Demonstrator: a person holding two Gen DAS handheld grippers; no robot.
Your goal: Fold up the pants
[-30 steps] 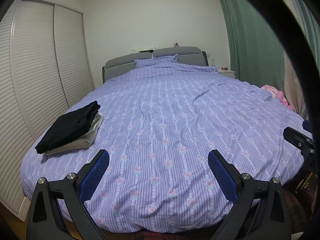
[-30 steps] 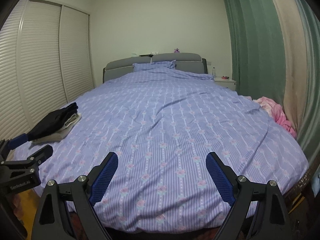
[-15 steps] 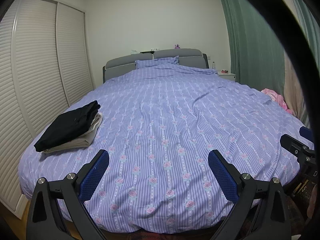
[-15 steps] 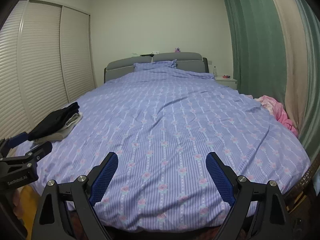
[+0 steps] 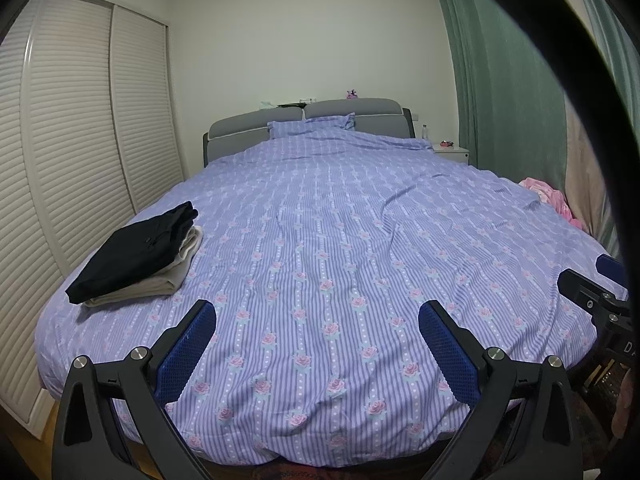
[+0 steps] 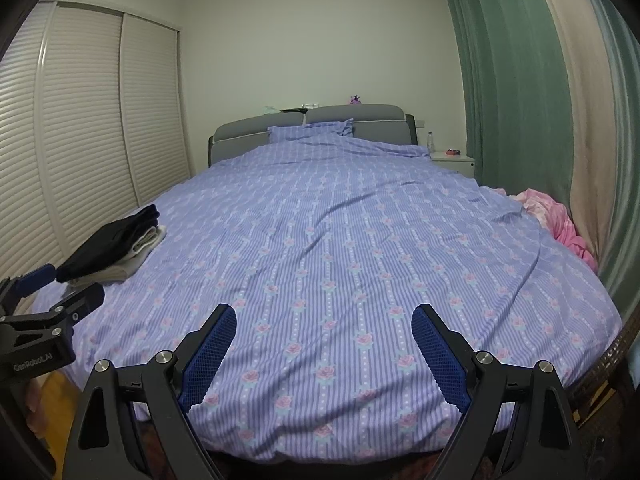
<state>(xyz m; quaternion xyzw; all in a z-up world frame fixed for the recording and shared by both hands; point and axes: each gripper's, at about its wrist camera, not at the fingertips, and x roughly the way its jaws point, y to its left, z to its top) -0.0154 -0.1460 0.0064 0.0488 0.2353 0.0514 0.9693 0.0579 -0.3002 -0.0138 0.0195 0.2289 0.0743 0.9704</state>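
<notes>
A folded black pair of pants [image 5: 136,252] lies on top of a folded beige garment [image 5: 176,276] at the bed's left edge; the stack also shows in the right wrist view [image 6: 112,244]. My left gripper [image 5: 316,340] is open and empty, held above the foot of the bed, right of the stack. My right gripper [image 6: 324,344] is open and empty above the foot of the bed. The left gripper shows at the left edge of the right wrist view [image 6: 60,288]; the right gripper shows at the right edge of the left wrist view [image 5: 600,280].
The bed has a purple striped floral duvet [image 5: 340,240] and a grey headboard [image 5: 304,120]. A pink cloth heap [image 6: 556,220] lies at the bed's right edge by green curtains [image 6: 516,80]. Louvred wardrobe doors [image 5: 80,140] stand left. A white nightstand [image 6: 452,162] stands at the back right.
Both views have tilted up and back slightly, so the bed sits lower in frame. Both grippers stay open and empty. The stack has not moved.
</notes>
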